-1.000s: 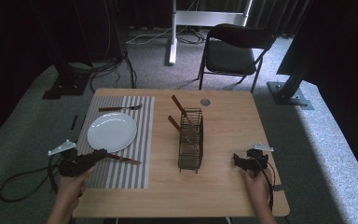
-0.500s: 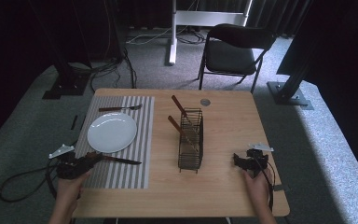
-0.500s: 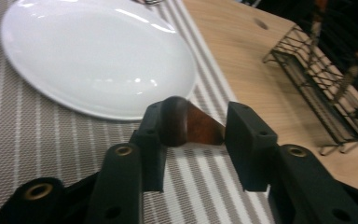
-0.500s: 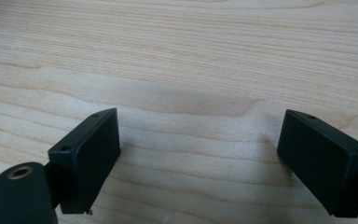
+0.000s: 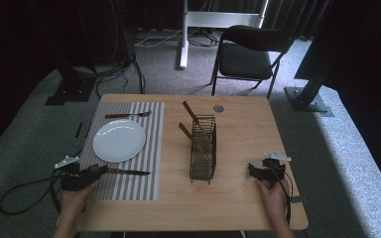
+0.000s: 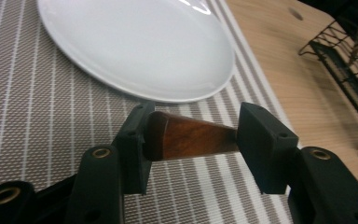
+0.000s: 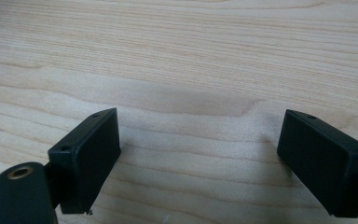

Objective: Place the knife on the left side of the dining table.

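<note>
Knife [image 5: 126, 172] lay on the mat just below the plate [image 5: 119, 140], handle pinched in my left tool [image 6: 191, 140]; I judged a level release best. Right tool [image 7: 198, 158] sat spread, empty.

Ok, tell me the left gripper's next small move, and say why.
Probably open the left gripper and back off. It holds the knife by its wooden handle, and the knife already seems to lie on the placemat just below the plate, opposite the fork.
</note>
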{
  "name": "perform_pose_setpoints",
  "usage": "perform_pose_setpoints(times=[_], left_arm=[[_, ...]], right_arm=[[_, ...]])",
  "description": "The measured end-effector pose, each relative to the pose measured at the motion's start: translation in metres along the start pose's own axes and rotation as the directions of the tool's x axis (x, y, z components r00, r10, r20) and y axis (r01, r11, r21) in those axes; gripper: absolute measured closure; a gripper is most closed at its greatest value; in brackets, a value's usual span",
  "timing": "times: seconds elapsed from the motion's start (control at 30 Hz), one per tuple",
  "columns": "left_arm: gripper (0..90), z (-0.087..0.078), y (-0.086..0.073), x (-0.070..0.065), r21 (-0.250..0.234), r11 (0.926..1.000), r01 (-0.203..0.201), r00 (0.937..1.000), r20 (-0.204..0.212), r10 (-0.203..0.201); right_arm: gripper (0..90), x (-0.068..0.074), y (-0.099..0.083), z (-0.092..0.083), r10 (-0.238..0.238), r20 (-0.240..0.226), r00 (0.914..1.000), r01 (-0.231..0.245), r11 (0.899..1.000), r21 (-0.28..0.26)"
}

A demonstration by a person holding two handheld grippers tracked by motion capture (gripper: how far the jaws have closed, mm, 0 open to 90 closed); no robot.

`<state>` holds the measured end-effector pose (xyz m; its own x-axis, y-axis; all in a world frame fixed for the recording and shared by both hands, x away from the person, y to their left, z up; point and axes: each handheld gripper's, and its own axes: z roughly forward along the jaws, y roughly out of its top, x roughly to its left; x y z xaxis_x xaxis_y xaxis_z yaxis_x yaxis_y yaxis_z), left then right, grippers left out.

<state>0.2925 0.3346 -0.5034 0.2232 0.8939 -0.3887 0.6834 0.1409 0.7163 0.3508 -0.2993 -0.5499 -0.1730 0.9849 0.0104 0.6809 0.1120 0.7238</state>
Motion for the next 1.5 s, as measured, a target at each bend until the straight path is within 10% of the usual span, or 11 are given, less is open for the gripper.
perform_pose_setpoints(times=[0.7,1.1,1.5], left_arm=[[35.8,0.026,-0.002,0.015,0.097,0.9943,0.044,0.9902,-0.136,-0.031],[32.6,0.034,-0.003,0.008,0.123,0.9907,-0.058,0.956,-0.279,0.091],[31.6,0.003,-0.026,0.0,0.057,0.9936,-0.097,0.9772,-0.184,0.106]], right_arm=[[12.3,0.0,0.0,0.0,0.0,0.0,1.0,0.0,1.0,0.0],[12.3,0.0,0.0,0.0,0.0,0.0,1.0,0.0,1.0,0.0],[12.3,0.0,0.0,0.0,0.0,0.0,1.0,0.0,1.0,0.0]])
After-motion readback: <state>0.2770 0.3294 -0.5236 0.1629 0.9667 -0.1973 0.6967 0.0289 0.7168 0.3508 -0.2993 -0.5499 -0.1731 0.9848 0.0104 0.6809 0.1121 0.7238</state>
